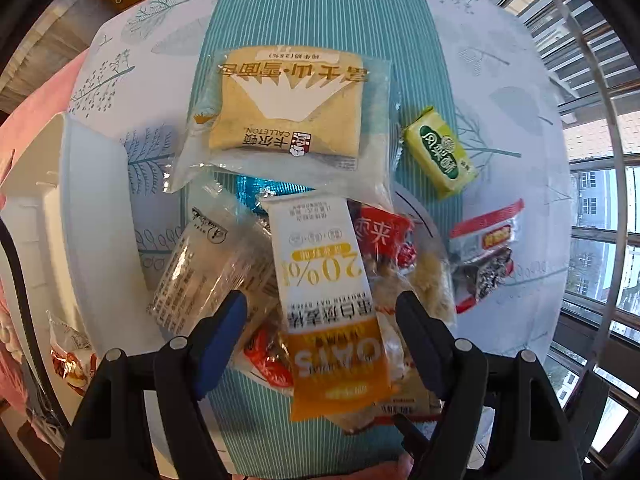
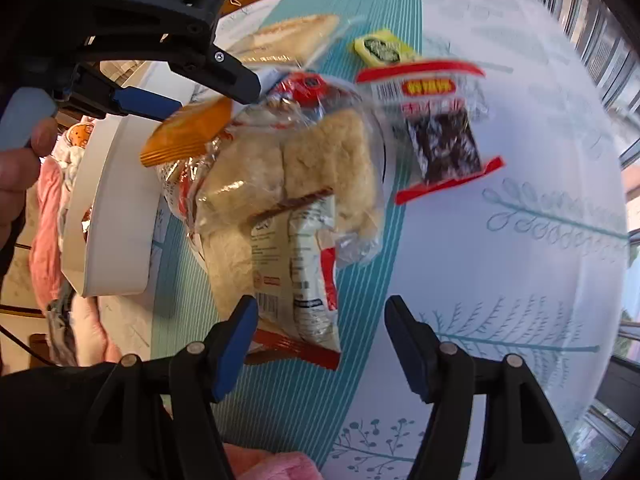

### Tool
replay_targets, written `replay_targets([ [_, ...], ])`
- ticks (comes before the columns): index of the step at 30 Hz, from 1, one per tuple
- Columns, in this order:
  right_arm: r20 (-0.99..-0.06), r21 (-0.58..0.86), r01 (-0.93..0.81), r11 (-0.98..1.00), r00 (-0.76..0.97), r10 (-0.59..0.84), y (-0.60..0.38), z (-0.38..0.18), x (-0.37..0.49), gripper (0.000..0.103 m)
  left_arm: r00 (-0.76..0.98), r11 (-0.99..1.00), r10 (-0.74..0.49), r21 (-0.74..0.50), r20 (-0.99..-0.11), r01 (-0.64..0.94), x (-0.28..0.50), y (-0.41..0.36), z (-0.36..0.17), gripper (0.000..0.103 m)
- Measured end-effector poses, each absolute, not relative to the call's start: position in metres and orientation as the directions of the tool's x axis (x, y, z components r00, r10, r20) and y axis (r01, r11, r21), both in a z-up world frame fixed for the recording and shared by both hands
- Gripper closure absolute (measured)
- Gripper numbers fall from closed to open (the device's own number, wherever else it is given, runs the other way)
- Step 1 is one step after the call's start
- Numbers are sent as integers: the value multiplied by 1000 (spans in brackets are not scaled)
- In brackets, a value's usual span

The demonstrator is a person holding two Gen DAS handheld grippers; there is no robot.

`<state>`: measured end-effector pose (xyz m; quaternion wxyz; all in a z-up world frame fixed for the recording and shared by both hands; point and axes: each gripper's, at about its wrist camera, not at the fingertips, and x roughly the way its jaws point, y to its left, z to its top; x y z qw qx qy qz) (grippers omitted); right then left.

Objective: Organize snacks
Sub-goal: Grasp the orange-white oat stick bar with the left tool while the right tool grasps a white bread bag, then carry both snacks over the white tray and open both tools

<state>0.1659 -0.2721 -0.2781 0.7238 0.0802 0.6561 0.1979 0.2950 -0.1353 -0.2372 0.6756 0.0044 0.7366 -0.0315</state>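
Snack pile on table: white-orange oats pack [image 1: 326, 280] lies on top, clear bread bag [image 1: 288, 116] flat behind it, clear cracker pack [image 1: 204, 268] tilted at left. Green-yellow cake [image 1: 440, 152] and red-edged seaweed pack [image 1: 486, 254] lie apart at right.

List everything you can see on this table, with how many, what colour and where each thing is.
oat bar packet: 1, white and orange, on the pile, between the left gripper's fingers
bread packet: 1, clear with tan bread, far side of the teal runner
green snack: 1, yellow-green, right of the bread packet
seaweed snack packet: 1, red-edged with dark contents, on the white cloth to the right
pastry bag: 1, clear with beige pieces, middle of the pile
clear bar packet: 1, transparent, left of the oat bar packet
white tray: 1, white, left edge of the table
tablecloth: 1, white with leaf print
left gripper: 1, black and blue, open
right gripper: 1, black and blue, open
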Motion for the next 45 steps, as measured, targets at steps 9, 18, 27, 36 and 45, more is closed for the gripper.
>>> replay_targets([
  [9,-879,465,-193,864,12,476,-276,-288,174,52,-102,999,-33,-34,-994,6,298,-136,-257,35],
  [18,-860,496,-206,843,20,511,-281,-282,173,71,-82,998,-70,-70,-994,0,300,-133,-258,62],
  [27,-846,519,-175,837,34,532,-289,-279,168,82,-72,991,-137,-136,-988,-18,280,-118,-250,64],
  [36,-845,512,-171,842,77,530,-293,-262,168,90,9,974,-226,-226,-974,-13,261,-103,-215,64],
  [45,-859,457,-202,866,153,489,-288,-230,161,90,53,970,-242,-241,-969,27,241,-89,-173,64],
])
